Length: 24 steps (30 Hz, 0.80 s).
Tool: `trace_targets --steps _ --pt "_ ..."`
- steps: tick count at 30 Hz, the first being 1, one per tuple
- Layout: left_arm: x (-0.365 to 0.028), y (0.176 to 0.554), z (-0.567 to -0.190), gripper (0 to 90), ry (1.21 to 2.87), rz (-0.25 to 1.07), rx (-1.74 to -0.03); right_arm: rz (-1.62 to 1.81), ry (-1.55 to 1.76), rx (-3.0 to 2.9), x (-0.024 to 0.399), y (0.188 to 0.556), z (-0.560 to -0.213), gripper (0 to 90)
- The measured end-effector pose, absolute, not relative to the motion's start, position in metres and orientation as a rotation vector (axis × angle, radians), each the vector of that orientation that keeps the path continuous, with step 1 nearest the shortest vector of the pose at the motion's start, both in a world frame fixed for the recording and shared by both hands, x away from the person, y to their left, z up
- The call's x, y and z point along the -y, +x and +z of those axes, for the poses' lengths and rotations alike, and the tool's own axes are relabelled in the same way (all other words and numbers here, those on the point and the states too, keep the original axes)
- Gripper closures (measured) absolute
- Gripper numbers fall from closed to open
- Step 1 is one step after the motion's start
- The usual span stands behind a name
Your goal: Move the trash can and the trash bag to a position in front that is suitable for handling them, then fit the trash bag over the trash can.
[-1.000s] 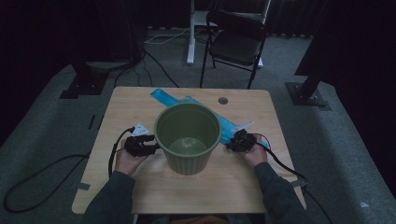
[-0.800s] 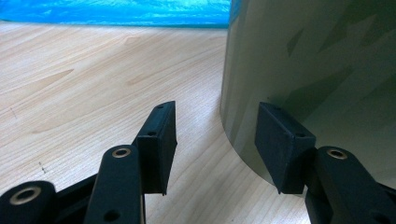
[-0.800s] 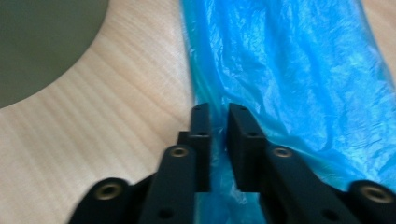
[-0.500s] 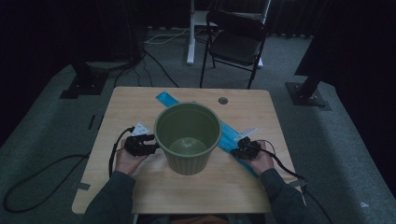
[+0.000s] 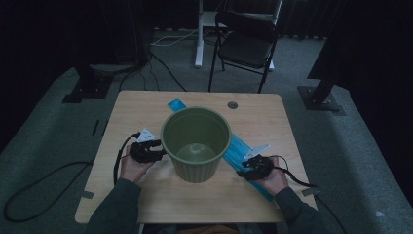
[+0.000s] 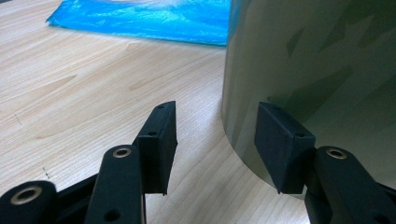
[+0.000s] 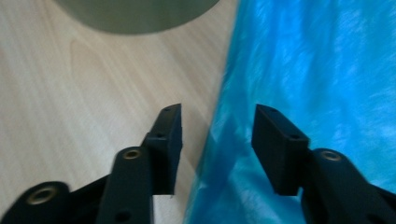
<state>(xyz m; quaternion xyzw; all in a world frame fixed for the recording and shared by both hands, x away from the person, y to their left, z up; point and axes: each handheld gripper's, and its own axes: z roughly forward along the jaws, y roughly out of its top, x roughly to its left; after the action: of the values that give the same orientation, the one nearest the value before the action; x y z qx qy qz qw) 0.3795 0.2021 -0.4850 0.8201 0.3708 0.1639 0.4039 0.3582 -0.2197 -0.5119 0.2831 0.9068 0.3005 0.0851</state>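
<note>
Your left tool (image 6: 212, 140), jaws wide, steadies the bin (image 5: 196, 144) mid-desk; your right tool (image 7: 217, 140), jaws just reopened wide, straddles the blue bag's (image 7: 317, 70) edge to regrip.

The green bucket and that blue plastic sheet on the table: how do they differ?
The green bucket stands upright and open-topped; the blue plastic sheet lies flat on the table. The bucket is smooth, dull olive green; the sheet is bright blue, glossy and crinkled. The bucket sits on part of the sheet, which sticks out at both sides. The left claw is beside the bucket wall; the right claw stands open over the sheet's edge. Neither is gripped.
</note>
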Motion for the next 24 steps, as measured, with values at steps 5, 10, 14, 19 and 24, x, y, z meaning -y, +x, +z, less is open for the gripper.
trace_targets --steps 5,10,14,19,24 --pt "-0.202 0.38 -0.485 48.9 2.072 0.414 -0.937 0.897 0.868 -2.647 0.218 0.365 -0.508 44.9" --pt "-0.202 0.38 -0.485 48.9 2.068 0.414 -0.94 0.89 0.891 -2.604 0.218 0.377 -0.506 39.4" --pt "-0.202 0.381 -0.486 48.9 2.066 0.413 -0.94 0.894 0.937 -2.558 0.224 0.391 -0.503 37.3" --pt "-0.202 0.381 -0.486 48.9 2.065 0.414 -0.94 0.883 1.005 -2.524 0.234 0.41 -0.501 36.0" --pt "-0.201 0.38 -0.486 49.1 2.067 0.412 -0.937 0.859 1.049 -2.538 0.24 0.428 -0.504 34.6"
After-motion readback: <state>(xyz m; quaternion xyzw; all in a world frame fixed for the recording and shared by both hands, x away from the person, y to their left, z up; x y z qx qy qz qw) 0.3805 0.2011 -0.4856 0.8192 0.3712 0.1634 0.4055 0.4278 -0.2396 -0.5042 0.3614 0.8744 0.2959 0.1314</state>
